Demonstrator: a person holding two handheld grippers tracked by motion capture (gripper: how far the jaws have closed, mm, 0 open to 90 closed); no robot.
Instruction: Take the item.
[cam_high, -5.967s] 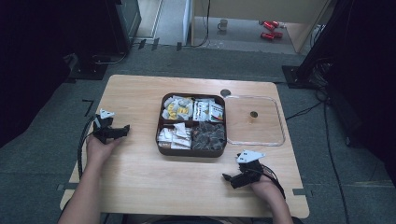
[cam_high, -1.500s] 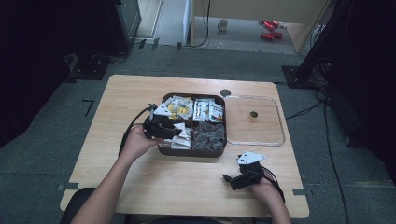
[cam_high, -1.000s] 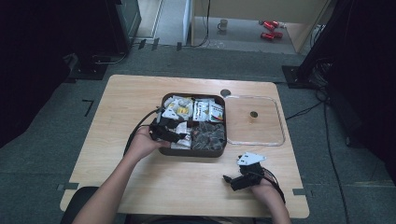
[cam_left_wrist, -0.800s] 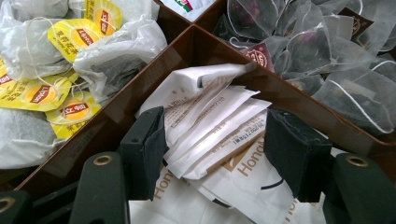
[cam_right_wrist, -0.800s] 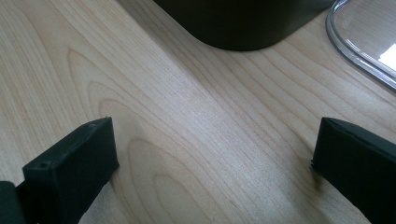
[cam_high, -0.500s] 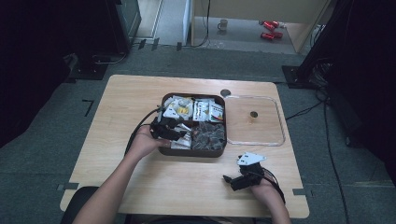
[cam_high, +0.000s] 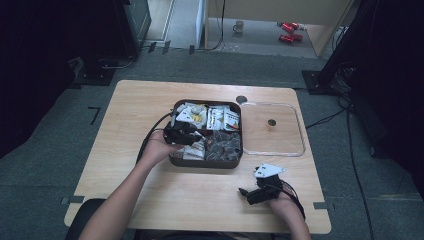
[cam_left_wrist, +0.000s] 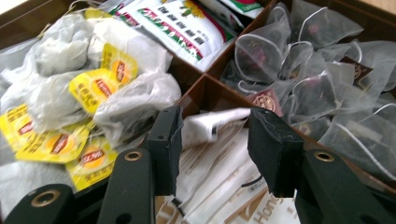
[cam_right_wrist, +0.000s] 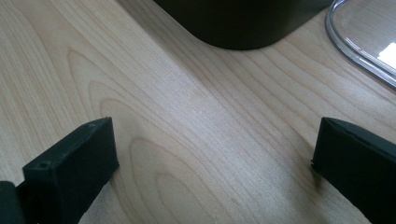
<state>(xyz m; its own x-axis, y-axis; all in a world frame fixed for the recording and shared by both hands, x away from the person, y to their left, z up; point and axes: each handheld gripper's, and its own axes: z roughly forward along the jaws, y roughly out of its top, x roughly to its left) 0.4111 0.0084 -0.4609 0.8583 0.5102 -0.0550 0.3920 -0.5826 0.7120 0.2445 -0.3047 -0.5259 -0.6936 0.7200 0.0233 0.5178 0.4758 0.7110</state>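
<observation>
A dark brown box with four compartments stands mid-table. My left gripper reaches into it from the left. In the left gripper view its jaws hover over the compartment of white paper sachets. The curled end of one white sachet lies between them. The jaws have just been closing, and a small gap still shows at the pads. Yellow-tagged tea bags lie to the left and mesh pyramid bags to the right. My right gripper rests open near the front edge, with bare wood between its jaws.
A clear lid lies flat right of the box, a small brown knob at its centre. In the right gripper view the box corner and the lid edge sit ahead. Green-printed sachets fill the back right compartment.
The left gripper has come from the table's left side to the box and settled over the front left compartment. The right gripper has stayed where it was.
</observation>
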